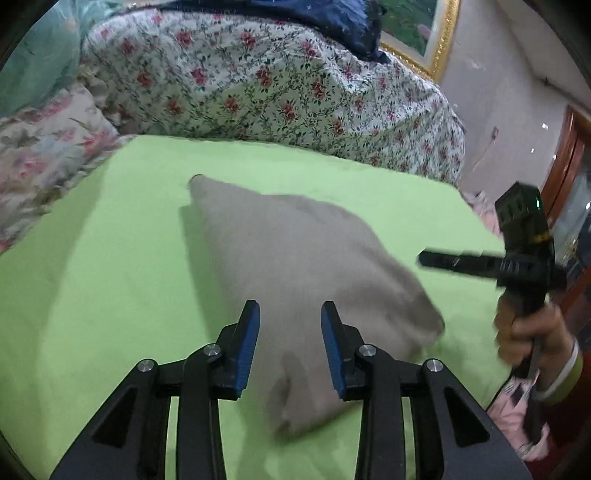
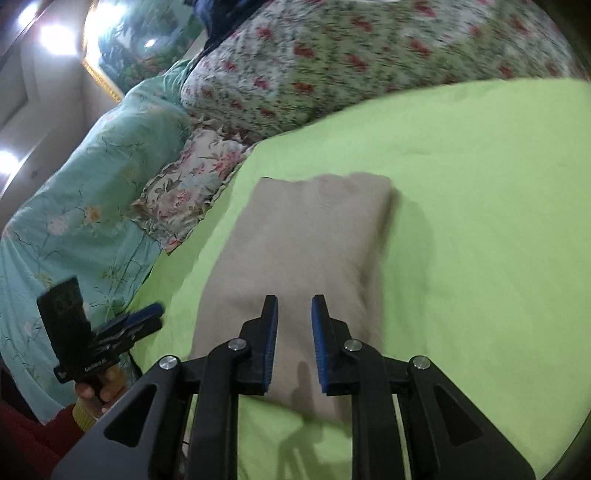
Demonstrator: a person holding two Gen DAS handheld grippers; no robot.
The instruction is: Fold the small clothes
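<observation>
A folded beige garment (image 1: 295,280) is lying on the lime-green sheet (image 1: 92,277) of the bed, in front of the floral quilt (image 1: 258,85) heaped behind it. The left gripper (image 1: 290,314) is hovering over the garment's near end, its 2 blue-padded fingers (image 1: 246,343) standing apart and holding nothing. The right gripper (image 2: 294,308) is also hanging above the garment's near edge, fingers (image 2: 320,343) narrowly parted and empty. A teal blanket (image 2: 85,206) is lying left of the garment

Green-sheeted bed (image 1: 110,258), floral quilt (image 1: 258,85), gilt-framed picture (image 1: 424,33)
</observation>
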